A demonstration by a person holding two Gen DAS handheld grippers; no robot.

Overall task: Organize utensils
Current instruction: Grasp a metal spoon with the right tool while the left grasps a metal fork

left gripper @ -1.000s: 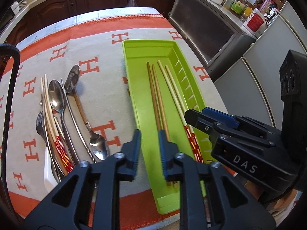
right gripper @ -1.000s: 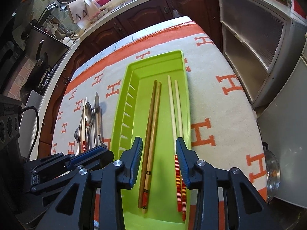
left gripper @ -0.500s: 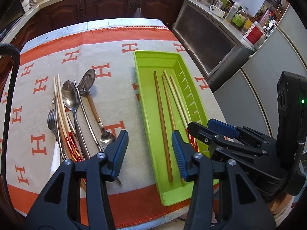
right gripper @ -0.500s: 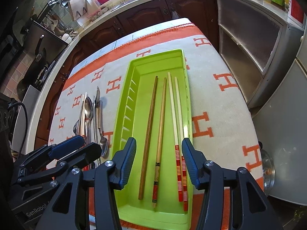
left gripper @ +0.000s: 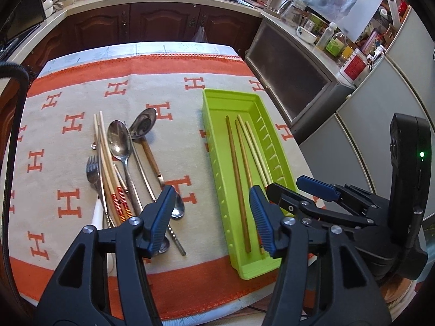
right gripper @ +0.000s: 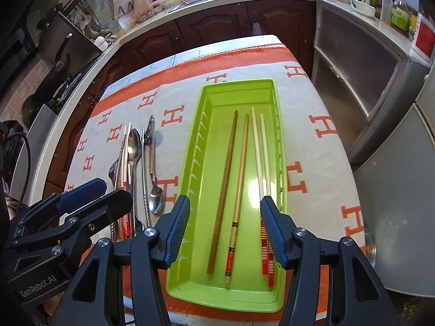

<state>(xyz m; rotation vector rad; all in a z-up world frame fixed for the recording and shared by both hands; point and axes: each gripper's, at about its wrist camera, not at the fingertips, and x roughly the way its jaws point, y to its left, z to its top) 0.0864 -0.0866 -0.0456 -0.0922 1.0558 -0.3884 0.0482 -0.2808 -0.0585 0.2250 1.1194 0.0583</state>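
Observation:
A lime green tray [left gripper: 217, 146] [right gripper: 201, 201] lies on the table's right side. In it lie two brown chopsticks [left gripper: 236, 174] [right gripper: 227, 174] and two pale chopsticks [left gripper: 254, 149] [right gripper: 258, 157] with red-striped ends. Left of the tray lies a pile of spoons [left gripper: 119, 141] [right gripper: 134, 146], a fork [left gripper: 93, 168] and another pale chopstick pair [left gripper: 107, 163]. My left gripper [left gripper: 210, 218] is open and empty above the tray's left edge. My right gripper [right gripper: 224, 229] is open and empty above the tray's near end, and also shows in the left wrist view [left gripper: 301, 187].
An orange and beige cloth [left gripper: 81, 114] with H marks covers the table. Dark wood cabinets [left gripper: 152, 24] and a counter with a sink run along the back. A grey cabinet [left gripper: 299, 78] and appliances stand close on the right.
Both grippers have opened wider and pulled back and up from the tray. The two brown chopsticks now lie apart on the tray floor, no longer side by side.

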